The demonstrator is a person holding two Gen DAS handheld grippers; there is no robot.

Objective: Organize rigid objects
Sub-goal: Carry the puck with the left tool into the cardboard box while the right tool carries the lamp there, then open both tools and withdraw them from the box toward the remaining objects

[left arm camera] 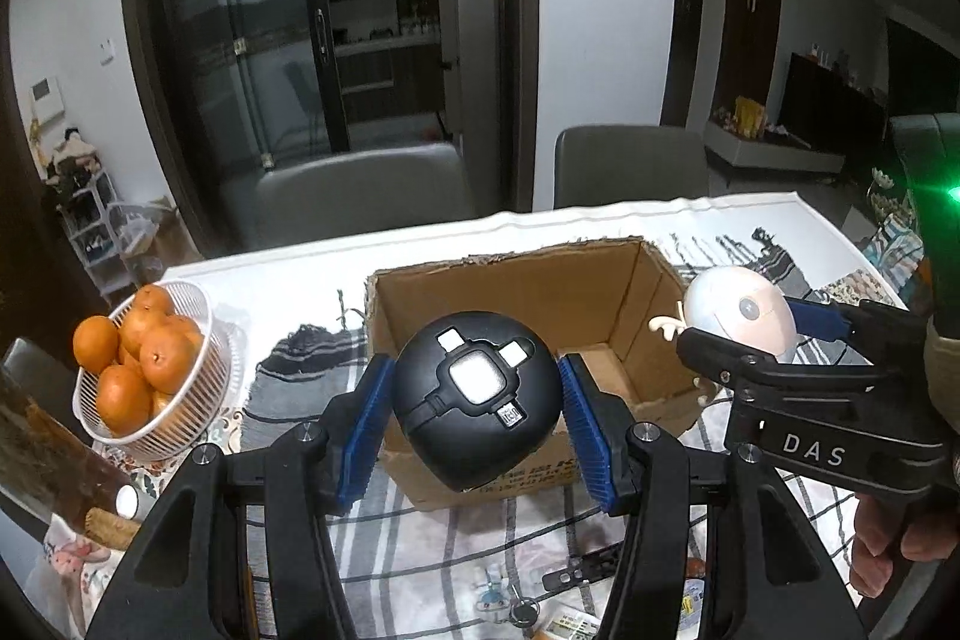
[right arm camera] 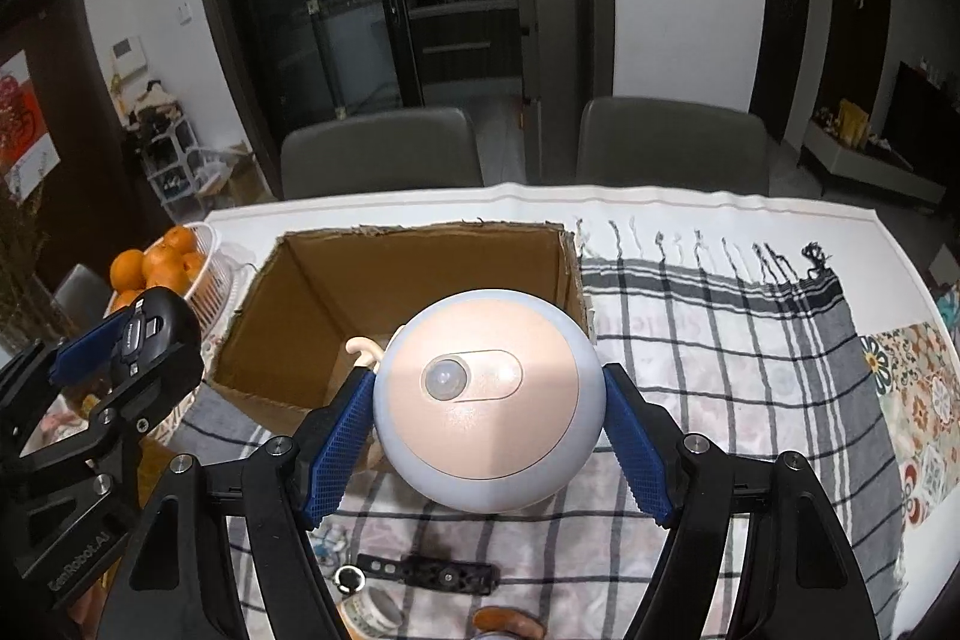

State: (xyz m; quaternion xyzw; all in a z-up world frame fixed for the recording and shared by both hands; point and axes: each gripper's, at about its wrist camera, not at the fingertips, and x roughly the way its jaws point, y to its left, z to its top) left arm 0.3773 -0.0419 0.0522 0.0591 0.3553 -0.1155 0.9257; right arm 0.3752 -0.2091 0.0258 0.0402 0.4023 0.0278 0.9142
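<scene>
Slippage is the main risk: the left gripper clamps a black rounded plastic device and the right gripper a pale round sensor light, both above the open brown cardboard box; 2 smooth curved shells could squirt free or clip its rim.

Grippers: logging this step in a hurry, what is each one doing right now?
Left gripper: shut on the round black plastic device.
Right gripper: shut on the round pale-blue and pink sensor light.
</scene>
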